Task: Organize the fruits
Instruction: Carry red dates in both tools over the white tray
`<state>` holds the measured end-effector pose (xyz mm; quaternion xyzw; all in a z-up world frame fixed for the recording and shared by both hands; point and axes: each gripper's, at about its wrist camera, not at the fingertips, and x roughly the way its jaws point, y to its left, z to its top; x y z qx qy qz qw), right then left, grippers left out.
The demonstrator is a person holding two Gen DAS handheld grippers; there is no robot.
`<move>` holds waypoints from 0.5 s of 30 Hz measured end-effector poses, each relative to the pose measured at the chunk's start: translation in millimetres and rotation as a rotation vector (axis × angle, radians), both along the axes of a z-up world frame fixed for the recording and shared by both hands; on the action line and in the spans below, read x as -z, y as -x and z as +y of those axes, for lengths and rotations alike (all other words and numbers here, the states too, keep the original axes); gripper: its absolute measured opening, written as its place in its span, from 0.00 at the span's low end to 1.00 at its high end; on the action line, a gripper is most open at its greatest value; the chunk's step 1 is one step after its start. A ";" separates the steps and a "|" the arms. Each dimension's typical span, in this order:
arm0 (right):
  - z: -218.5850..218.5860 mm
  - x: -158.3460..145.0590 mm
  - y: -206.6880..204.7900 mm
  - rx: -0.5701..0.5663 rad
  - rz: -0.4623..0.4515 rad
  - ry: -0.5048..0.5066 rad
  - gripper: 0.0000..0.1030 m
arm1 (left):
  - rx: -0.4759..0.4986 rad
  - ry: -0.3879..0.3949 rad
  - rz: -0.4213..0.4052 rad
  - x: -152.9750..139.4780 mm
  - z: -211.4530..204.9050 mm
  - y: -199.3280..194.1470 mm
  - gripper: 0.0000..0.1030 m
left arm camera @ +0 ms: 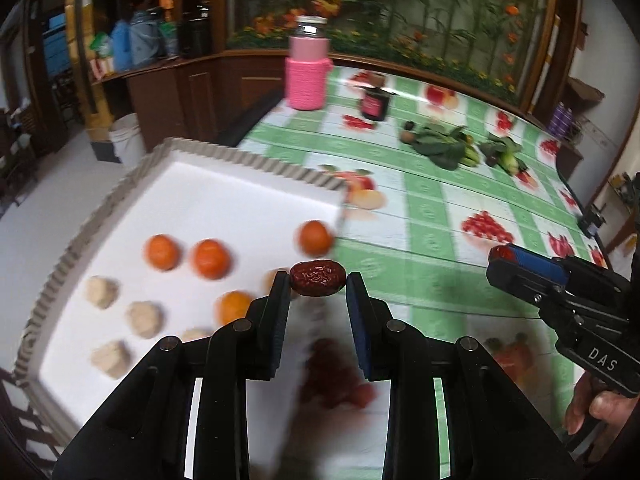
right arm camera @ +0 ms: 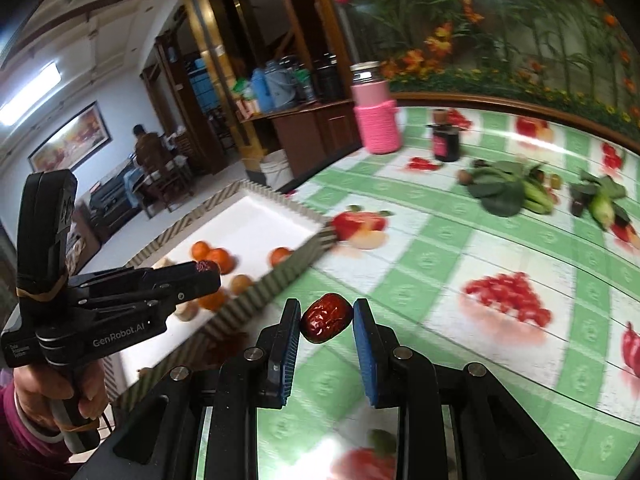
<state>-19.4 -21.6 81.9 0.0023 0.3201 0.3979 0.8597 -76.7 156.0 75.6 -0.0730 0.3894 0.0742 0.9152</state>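
Each gripper, left (left arm camera: 318, 282) and right (right arm camera: 326, 318), pinches a date (left arm camera: 317, 278) beside the tray (left arm camera: 240, 158): light, wrinkled, soft; hold yours mid-body, gently.

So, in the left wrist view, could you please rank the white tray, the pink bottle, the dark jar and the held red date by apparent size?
1. white tray
2. pink bottle
3. red date and dark jar: similar; the date is far nearer the camera, so unranked.
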 end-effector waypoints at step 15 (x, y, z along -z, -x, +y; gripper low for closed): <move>91.7 -2.0 23.0 -0.146 0.001 0.035 0.25 | -0.144 -0.045 -0.012 6.4 66.5 45.1 0.27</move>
